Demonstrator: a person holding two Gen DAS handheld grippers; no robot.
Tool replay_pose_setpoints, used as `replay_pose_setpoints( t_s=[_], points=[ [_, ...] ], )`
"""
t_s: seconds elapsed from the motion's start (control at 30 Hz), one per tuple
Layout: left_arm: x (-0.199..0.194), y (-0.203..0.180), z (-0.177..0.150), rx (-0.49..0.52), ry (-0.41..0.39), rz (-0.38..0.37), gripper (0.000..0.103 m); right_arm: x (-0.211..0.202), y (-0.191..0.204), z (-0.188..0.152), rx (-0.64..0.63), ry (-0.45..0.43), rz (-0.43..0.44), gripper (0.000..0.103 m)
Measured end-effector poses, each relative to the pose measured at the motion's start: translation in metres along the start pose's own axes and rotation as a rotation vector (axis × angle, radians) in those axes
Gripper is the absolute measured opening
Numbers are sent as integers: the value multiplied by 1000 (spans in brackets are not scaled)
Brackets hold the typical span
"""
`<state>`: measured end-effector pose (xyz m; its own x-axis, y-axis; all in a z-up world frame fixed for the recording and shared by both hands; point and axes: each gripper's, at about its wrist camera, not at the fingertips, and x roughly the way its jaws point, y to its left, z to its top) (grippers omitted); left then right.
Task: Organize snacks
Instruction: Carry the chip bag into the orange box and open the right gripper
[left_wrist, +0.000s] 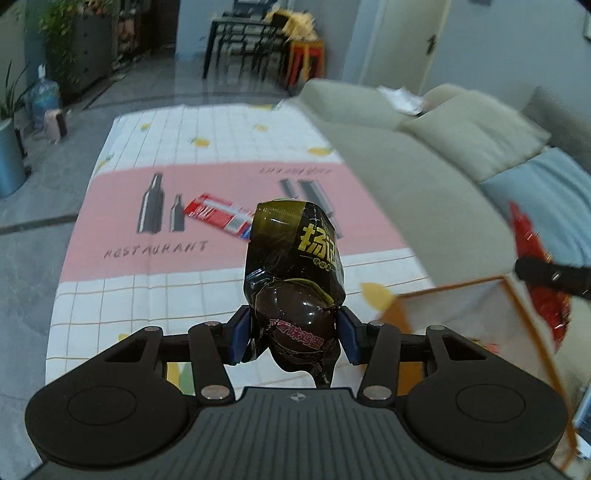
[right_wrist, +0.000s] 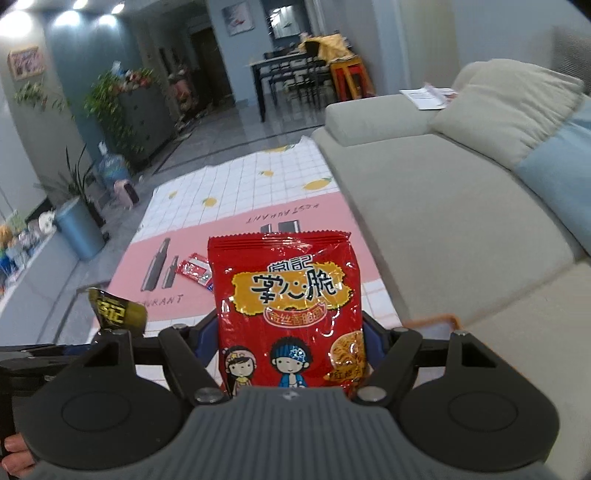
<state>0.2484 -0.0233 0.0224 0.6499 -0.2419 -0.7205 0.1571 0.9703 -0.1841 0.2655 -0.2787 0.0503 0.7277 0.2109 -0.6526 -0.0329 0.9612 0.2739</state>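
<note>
The left tongs (left_wrist: 293, 339) pinch a dark egg packet (left_wrist: 295, 273) between their blue pads, and the packet stands upright above them. The right tongs (right_wrist: 291, 343) pinch a red noodle-snack bag (right_wrist: 286, 314), held upright with its printed face toward the camera.

Right of both tongs runs a grey sofa (right_wrist: 424, 206), with a pale cushion (right_wrist: 506, 107) and a blue cushion (right_wrist: 554, 173) on its far side. Below and ahead of the tongs lies a mat (left_wrist: 207, 147) on the floor, white grid at the edges and pink across the middle.

Just right of the left tongs is the orange rim of a box (left_wrist: 517, 306); the right tongs' bag and one black finger show above it at the right edge of the left view.

On the pink part of the mat, ahead and slightly left of both tongs, lies a small red flat packet (left_wrist: 218, 214), well apart from either held snack.
</note>
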Motion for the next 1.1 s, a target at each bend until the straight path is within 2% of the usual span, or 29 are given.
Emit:
replay_pose_setpoints(
  t_s=[0.13,0.2,0.33,0.5,0.57,0.6,0.7,0.83,0.9,0.97,1.03,1.1],
  points=[
    [-37,-21,-7,4,-38,-68,56,-43,-17,-22,71,-6,4,72],
    [-52,-31,-13,-11,-60,-73,55,-59,-24,-33,104,-3,0,72],
    [-75,-50,-29,-17,-83,-98,55,-76,-33,-72,113,100,11,72],
    [-85,-65,-50,-58,-93,-148,55,-67,-40,-124,186,211,35,72],
    [-84,-70,-56,-68,-92,-151,55,-61,-40,-139,202,218,58,72],
    [-83,-72,-59,-73,-88,-159,55,-58,-38,-144,201,217,43,72],
    [-84,-77,-65,-79,-77,-188,55,-49,-30,-151,138,204,-42,72],
    [-88,-86,-70,-55,-104,-190,55,-35,-27,-156,128,190,-41,72],
    [-87,-89,-71,-46,-102,-184,55,-27,-23,-159,80,206,-40,72],
    [-86,-91,-73,-38,-99,-182,55,-20,-23,-161,55,263,-22,73],
    [-86,-93,-75,-24,-97,-191,55,-15,-27,-165,87,323,29,73],
    [-88,-94,-78,-19,-94,-208,55,-17,-34,-165,107,320,63,75]
  ],
)
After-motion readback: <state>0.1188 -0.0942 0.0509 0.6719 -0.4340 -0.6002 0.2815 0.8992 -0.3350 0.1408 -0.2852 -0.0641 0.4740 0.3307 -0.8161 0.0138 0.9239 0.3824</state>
